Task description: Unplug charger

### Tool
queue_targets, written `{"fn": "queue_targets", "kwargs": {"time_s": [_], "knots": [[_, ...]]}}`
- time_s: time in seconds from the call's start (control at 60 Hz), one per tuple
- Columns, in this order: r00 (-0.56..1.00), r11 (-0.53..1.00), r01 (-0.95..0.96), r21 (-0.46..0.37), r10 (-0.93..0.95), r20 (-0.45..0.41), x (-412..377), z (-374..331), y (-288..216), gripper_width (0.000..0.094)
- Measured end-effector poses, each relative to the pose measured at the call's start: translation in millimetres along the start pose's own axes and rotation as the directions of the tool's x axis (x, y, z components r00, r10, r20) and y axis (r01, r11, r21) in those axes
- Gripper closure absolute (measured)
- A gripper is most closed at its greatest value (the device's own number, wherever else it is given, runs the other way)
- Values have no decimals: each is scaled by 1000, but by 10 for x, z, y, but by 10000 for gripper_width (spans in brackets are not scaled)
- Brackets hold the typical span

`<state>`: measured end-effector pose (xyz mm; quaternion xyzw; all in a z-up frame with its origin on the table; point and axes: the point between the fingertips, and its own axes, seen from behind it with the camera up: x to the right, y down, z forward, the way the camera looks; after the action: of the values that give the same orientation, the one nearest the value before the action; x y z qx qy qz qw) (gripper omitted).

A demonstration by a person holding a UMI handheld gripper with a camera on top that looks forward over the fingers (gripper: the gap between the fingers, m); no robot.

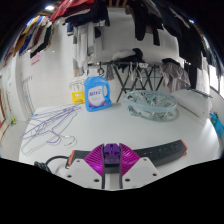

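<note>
The gripper [112, 158] has its purple pads [104, 156] pressed together, holding nothing. Just beside the fingers, a dark strip [160, 152] that may be the power strip lies on the white counter [120, 125]; no charger can be made out. Farther back stand a blue bottle [96, 94], a yellow box [77, 91], a clear glass dish [152, 103] and wire hangers [48, 128] nearer one edge.

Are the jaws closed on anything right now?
No. The gripper is shut on nothing, its purple pads together; the blue bag and clear tray sit well beyond.
</note>
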<state>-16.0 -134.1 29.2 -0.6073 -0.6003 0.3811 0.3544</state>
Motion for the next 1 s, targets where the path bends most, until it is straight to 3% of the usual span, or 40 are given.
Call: {"fn": "queue_targets", "kwargs": {"time_s": [0.083, 0.183, 0.283, 0.35, 0.533, 0.633, 0.8, 1.0], "knots": [[1000, 1000, -9, -5, 9, 8, 28, -6, -21, 836], [999, 999, -32, -27, 32, 2, 36, -17, -50, 845], [998, 980, 65, 186, -65, -3, 10, -294, -853, 847], [998, 981, -22, 191, 11, 60, -76, -387, -1217, 848], [996, 973, -90, 215, 89, 14, 660, -680, -1842, 847], [996, 981, -37, 193, 51, -71, 1331, -722, -1800, 849], [979, 996, 34, 81, -17, -201, 2546, -605, -1182, 848], [968, 998, 48, -39, -56, -244, 3301, -277, -419, 825]]}}
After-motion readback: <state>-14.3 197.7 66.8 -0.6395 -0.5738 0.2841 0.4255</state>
